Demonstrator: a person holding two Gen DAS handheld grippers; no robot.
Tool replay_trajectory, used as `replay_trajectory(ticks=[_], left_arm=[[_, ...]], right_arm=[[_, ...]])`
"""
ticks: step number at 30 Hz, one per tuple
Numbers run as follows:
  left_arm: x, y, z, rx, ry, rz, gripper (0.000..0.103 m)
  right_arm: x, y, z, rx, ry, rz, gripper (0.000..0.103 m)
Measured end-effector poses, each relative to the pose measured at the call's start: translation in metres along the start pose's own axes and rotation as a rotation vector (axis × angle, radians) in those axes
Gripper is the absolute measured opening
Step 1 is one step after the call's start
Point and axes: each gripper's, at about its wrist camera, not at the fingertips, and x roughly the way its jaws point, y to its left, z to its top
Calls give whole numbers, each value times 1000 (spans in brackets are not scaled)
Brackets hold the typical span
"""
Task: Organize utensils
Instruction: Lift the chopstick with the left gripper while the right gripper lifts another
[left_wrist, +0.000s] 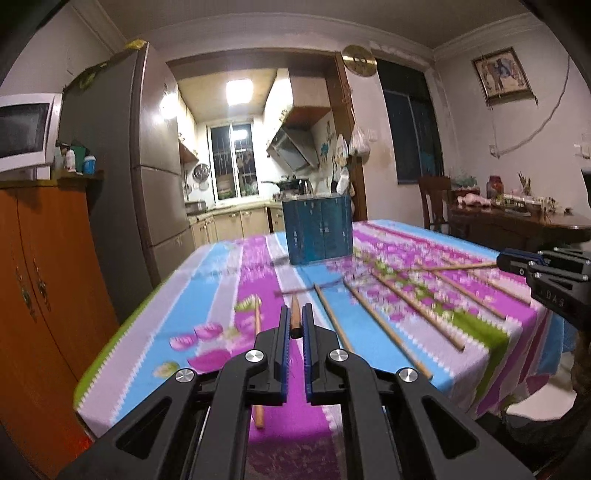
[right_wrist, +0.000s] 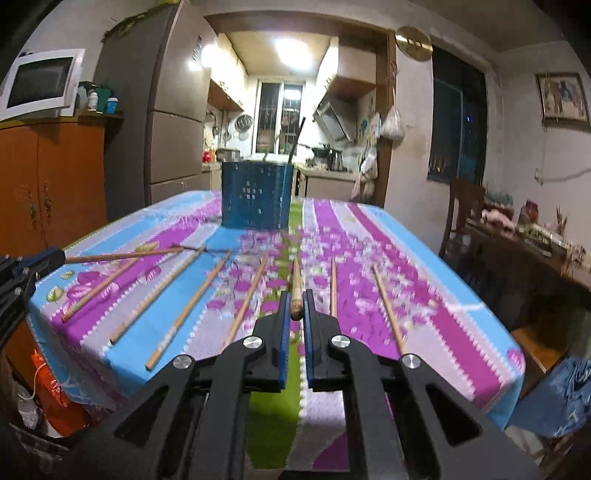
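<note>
My left gripper is shut on the thick end of a wooden chopstick, held just above the flowered tablecloth. My right gripper is likewise shut on another chopstick that points away towards the blue utensil holder. Each gripper shows in the other's view: the right gripper at the right edge, the left gripper at the left edge, both with their sticks lifted. Several loose chopsticks lie fanned across the cloth. The holder stands at the far end with dark utensils in it.
An orange cabinet with a microwave on top and a grey fridge stand to the left. To the right are a wooden chair and a dark, cluttered side table. Bags lie on the floor at lower left.
</note>
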Motion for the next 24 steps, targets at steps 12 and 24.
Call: replay_trajectory(ticks=[12, 24], left_arm=[[-12, 23, 78, -64, -79, -60, 7], [-1, 38, 127, -100, -85, -124, 7]], right_arm=[[-19, -18, 66, -33, -138, 73, 5], [-14, -34, 106, 4, -144, 160, 5]])
